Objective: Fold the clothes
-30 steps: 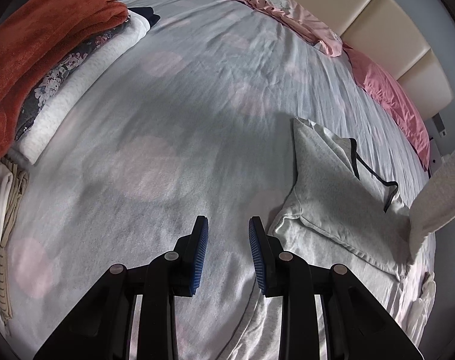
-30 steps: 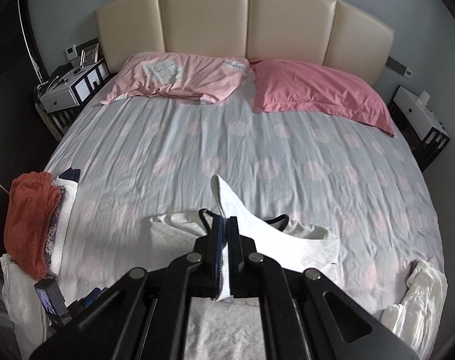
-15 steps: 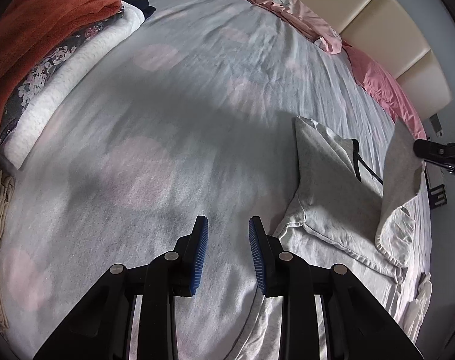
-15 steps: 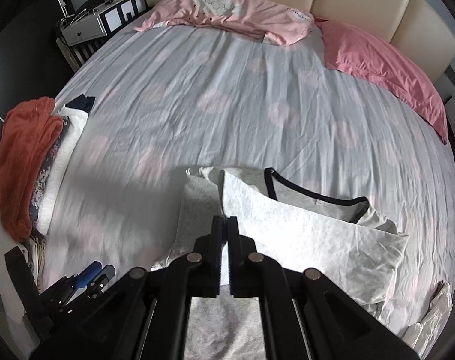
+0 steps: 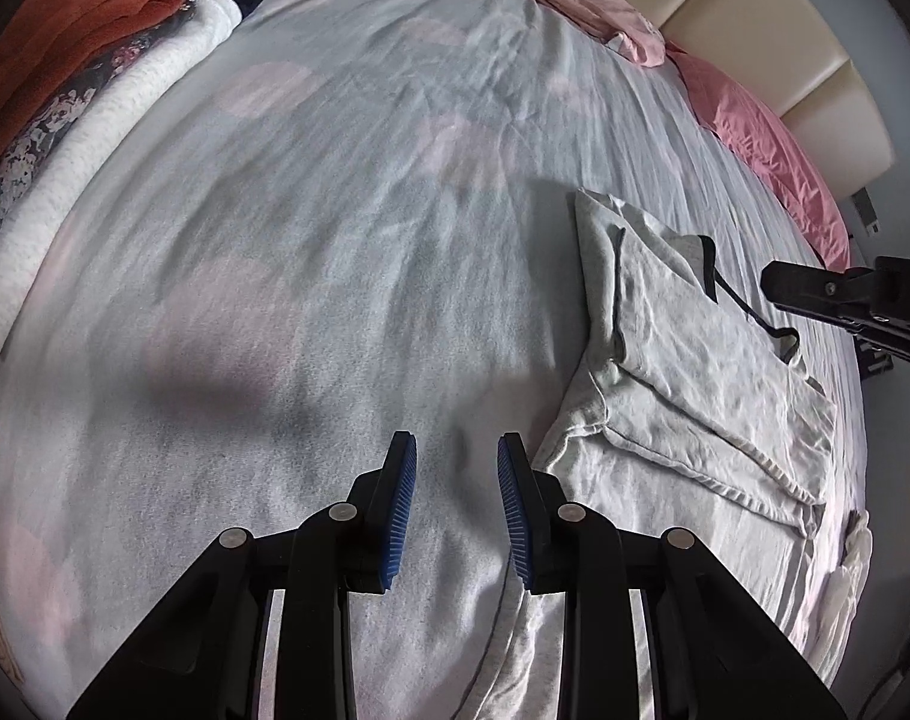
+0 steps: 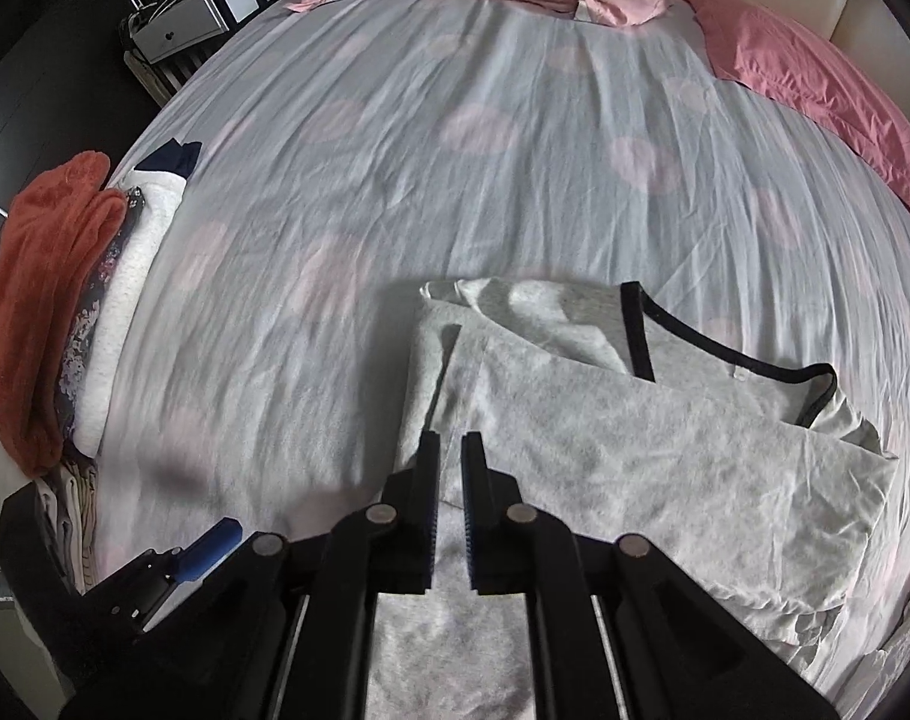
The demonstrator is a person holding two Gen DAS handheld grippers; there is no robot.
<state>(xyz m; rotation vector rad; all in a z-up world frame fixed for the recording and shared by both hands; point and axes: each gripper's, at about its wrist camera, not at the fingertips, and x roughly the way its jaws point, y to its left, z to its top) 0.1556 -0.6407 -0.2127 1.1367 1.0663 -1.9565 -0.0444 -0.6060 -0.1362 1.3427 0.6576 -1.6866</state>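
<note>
Grey shirt [image 6: 664, 456] with black neckline lies partly folded on the bed [image 6: 455, 180], one flap laid across it. Right gripper [image 6: 450, 450] above its left edge, fingers slightly parted, gripping nothing. Left gripper [image 5: 456, 450] over bare sheet beside the shirt, fingers wide apart, empty.

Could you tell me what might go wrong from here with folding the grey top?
The folded-over flap looks wrinkled and askew on the grey top, so a crooked crease may set. The right gripper, slightly parted just above the fabric, could snag and drag it. The left gripper is open beside the edge, anchoring nothing.
</note>
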